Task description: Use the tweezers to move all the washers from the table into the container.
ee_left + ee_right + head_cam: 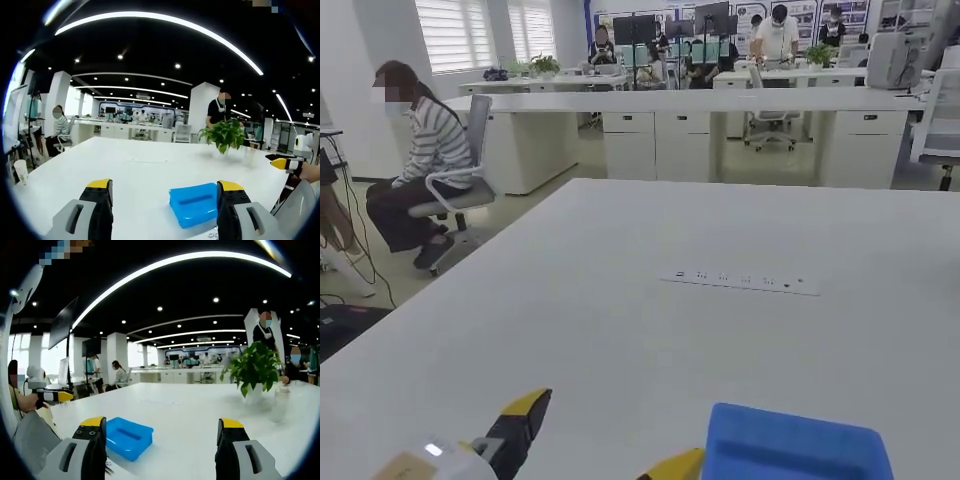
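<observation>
Left gripper [165,183]: jaws spread wide, holding nothing | right gripper [161,421]: likewise agape, empty | blue container [195,202]: sat near the table's [150,165] near edge, between both grippers | washers: too small to confirm, likely beside it | judged light, thin, slick metal; tweezers should pinch each rim.
</observation>
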Demonstrator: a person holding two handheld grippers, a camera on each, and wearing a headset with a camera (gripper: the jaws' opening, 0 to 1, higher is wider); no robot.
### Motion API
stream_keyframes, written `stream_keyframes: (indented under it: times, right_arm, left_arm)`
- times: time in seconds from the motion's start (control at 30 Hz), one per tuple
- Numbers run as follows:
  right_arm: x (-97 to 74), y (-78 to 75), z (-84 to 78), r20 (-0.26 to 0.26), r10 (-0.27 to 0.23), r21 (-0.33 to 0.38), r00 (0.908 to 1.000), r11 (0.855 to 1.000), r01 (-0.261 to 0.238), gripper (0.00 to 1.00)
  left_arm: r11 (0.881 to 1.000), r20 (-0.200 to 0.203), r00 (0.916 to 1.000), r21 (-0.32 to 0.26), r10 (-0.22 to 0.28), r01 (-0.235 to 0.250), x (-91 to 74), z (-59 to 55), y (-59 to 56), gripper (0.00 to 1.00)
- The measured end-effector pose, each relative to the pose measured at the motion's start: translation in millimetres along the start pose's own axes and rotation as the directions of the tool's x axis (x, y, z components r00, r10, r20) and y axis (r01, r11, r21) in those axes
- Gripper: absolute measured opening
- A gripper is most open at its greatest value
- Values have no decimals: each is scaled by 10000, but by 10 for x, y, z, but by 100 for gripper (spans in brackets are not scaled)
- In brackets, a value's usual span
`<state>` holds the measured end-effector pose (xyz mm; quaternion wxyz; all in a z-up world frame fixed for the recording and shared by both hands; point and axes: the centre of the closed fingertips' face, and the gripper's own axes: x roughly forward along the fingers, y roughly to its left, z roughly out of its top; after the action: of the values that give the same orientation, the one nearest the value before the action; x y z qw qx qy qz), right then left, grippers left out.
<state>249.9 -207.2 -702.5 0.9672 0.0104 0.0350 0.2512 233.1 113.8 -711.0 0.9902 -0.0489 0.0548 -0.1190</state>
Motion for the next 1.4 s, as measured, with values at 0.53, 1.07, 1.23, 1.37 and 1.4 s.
stream_keyframes:
  times: [0.53,1.07,1.23,1.37,1.4]
  right_arm:
    - [-1,-56,-31,-176,-338,-142,9993,9993,335,90]
    - [-3,-80,-70,-451,-551,-302,9975,9981,538,89]
    - [-3,-109,-98,-549,-574,-257,9968,9981,561,89]
    - [1,-96,-123,-670,-497,-241,9965,9985,482,87]
    - [1,-95,-123,-668,-476,-221,9966,9987,462,86]
  left_arm:
    - [9993,-274,9992,224,-300,306,28,-48,-59,87]
    - [9965,-496,9960,338,-745,763,35,-82,-163,85]
    - [9950,-657,9940,425,-879,908,47,-107,-193,84]
    - [9906,-775,9885,336,-1300,1329,55,-124,-269,82]
    - [9874,-857,9847,323,-1518,1550,55,-136,-309,81]
